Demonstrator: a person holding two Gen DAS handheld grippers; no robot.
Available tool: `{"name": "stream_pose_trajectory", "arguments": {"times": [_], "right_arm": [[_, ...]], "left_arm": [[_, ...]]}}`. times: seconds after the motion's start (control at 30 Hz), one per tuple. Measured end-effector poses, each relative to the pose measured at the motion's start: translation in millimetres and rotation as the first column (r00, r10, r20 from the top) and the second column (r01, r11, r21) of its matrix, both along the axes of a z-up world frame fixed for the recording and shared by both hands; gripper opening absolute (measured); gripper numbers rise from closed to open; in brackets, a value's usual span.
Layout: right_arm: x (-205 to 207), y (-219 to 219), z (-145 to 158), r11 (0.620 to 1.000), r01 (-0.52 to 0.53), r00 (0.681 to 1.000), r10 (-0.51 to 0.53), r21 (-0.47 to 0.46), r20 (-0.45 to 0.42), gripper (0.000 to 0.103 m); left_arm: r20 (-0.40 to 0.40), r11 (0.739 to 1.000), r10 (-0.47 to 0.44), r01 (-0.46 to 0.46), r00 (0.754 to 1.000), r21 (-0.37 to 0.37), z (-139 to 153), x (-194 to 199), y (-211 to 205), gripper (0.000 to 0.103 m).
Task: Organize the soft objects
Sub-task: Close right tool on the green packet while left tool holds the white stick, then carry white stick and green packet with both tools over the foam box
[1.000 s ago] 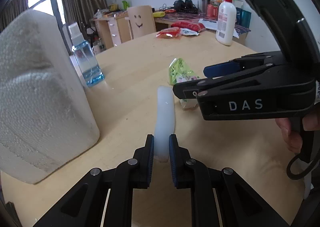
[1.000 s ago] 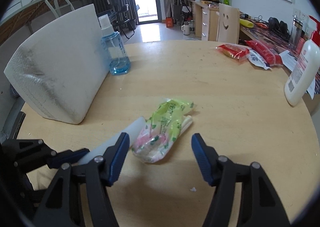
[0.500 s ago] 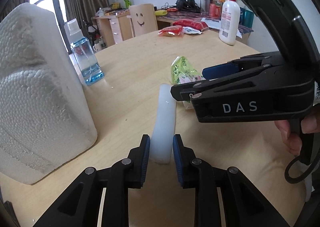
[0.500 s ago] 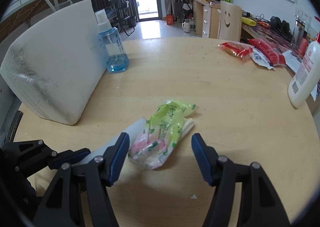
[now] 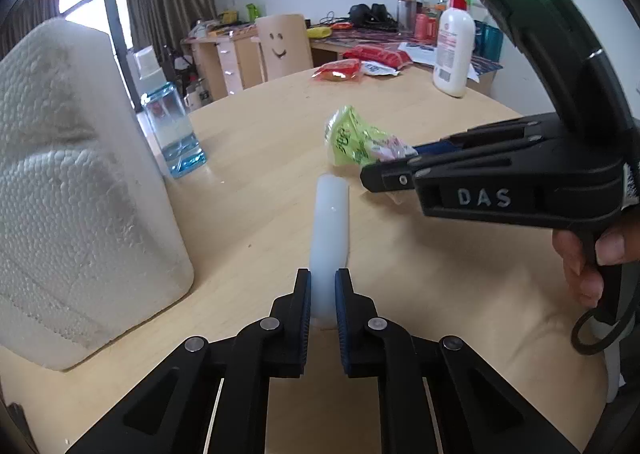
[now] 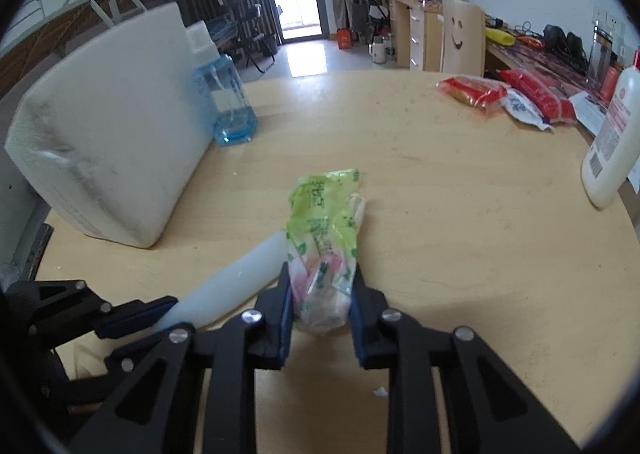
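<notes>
Closing on the near end of a white foam strip [image 5: 331, 222], the left gripper [image 5: 322, 304] pinches it above the round table [image 5: 460, 294]; the strip runs toward twelve o'clock, with a foam block [image 5: 80, 190] at nine.

From the right wrist, the right gripper [image 6: 321, 294] closes on a green packet [image 6: 324, 242], pads touching it; the strip lies at nine.
</notes>
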State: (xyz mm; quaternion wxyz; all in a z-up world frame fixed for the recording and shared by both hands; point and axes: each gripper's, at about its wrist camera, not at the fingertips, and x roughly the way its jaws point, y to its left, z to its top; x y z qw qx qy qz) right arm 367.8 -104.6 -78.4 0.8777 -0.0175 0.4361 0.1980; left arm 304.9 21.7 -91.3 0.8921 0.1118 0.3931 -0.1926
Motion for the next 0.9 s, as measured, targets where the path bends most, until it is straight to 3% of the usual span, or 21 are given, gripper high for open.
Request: {"name": "stream_pose_trajectory", "arguments": {"times": [0.33, 0.6, 0.9], "right_arm": [[-19, -12, 24, 0.999, 0.001, 0.998, -0.004, 0.051, 0.059, 0.028], [-43, -22, 44, 0.997, 0.008, 0.99, -0.018, 0.073, 0.14, 0.028], [-73, -28, 59, 0.996, 0.014, 0.977, -0.034, 0.093, 0.211, 0.028]], "left_arm": [[0.079, 0.999, 0.002, 0.002, 0.997, -0.05, 24, -16, 6, 0.013], [0.138, 0.992, 0.078, -0.063, 0.987, -0.109, 46, -25, 16, 0.013], [0.219, 0.989, 0.077, -0.047, 0.973, -0.141, 72, -60, 10, 0.013]]}}
